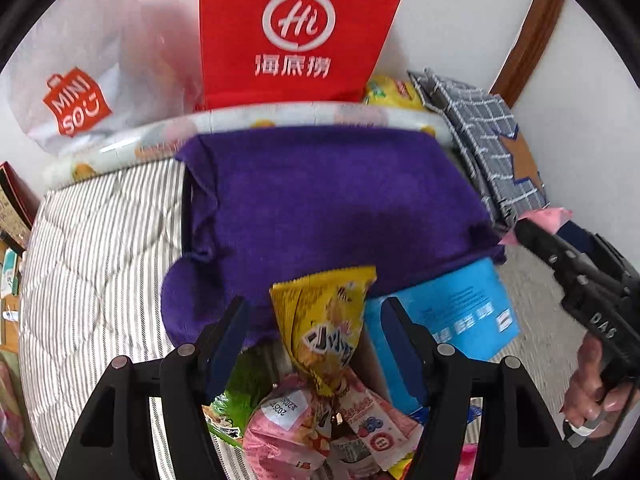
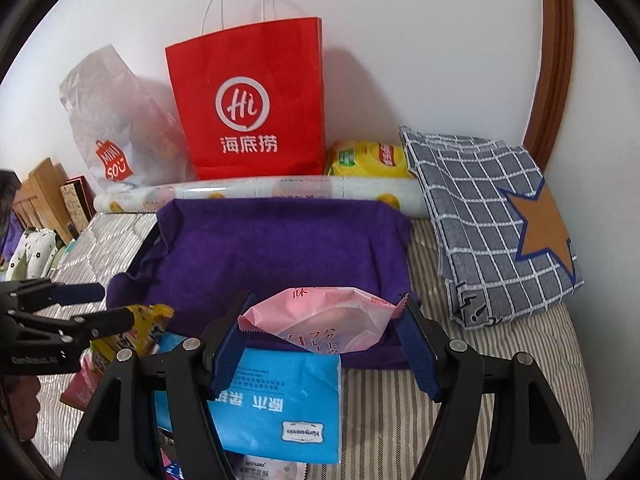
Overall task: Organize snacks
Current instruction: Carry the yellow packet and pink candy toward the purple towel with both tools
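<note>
A purple cloth-lined box [image 1: 320, 200] sits on the striped bed; it also shows in the right wrist view [image 2: 280, 248]. My left gripper [image 1: 316, 328] is open, its fingers on either side of a yellow snack packet [image 1: 326, 320] that stands above a pile of pink and green snack packs [image 1: 320, 428]. I cannot tell whether the fingers touch the packet. My right gripper [image 2: 324, 332] holds a pink snack bag [image 2: 320, 316] by its two ends, just in front of the box and above a blue packet [image 2: 280, 404]. The blue packet also shows in the left wrist view [image 1: 456, 312].
A red paper bag [image 2: 248, 112], a white Miniso bag [image 2: 116, 132], a yellow pack [image 2: 368, 156] and a patterned roll [image 2: 256, 194] line the wall. A folded grey checked cloth [image 2: 492, 220] lies right of the box. The bed's headboard [image 2: 40, 192] is at far left.
</note>
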The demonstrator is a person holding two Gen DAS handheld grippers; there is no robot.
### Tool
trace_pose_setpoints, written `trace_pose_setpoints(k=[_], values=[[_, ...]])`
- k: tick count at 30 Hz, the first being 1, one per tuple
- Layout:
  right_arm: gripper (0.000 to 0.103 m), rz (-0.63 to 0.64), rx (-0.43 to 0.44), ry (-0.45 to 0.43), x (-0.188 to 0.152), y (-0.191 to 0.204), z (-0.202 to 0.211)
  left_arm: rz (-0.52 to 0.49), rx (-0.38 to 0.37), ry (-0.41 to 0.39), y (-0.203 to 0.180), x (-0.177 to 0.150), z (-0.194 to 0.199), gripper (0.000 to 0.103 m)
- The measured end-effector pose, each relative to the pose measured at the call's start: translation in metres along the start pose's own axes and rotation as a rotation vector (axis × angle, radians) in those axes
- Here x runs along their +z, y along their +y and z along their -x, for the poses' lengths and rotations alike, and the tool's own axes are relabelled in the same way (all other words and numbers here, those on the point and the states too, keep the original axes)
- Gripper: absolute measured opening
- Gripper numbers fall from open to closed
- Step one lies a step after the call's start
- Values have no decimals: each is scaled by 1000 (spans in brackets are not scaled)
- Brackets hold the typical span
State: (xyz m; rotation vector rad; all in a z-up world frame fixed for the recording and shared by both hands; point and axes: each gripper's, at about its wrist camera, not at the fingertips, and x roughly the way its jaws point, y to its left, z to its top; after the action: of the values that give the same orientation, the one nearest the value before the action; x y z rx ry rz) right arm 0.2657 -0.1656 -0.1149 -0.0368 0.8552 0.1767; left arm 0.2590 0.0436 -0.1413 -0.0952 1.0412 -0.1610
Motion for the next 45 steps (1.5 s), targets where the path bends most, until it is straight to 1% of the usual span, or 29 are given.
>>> trace_pose_setpoints(k=[2,4,6,8,12,18,24,29,35,45], values=[[70,-6,-4,7,-3,-3,-1,-4,-4,17,-2,-3,-5,63],[70,-7,-11,13,-6,-5,-1,-15,-2,28,-5,-5,-9,59],[70,-7,-16,16,-8,-7,-1,-22,13,48,-8,-7,-14,50],[70,-9,-21,17,-9,-8,-1,-25,26,51,-9,-8,-17,45],[70,-15,-22,18,-12,-11,3,-21,16,43,-7,-8,-13,38],[70,-19,-27,11,-16,-10,13,-17,5,8,-7,-8,2,37],[70,-24,-39,-7,-12,-8,28,-16,-17,-44,-9,-4,26,37],[70,-30,-46,-32,-7,-8,44,-25,-45,-80,-18,3,44,37],[70,-34,-53,-56,0,-9,57,-39,-54,-110,-30,13,57,37],[70,-17,-41,-68,16,-4,49,-40,-50,-131,-30,28,60,37]])
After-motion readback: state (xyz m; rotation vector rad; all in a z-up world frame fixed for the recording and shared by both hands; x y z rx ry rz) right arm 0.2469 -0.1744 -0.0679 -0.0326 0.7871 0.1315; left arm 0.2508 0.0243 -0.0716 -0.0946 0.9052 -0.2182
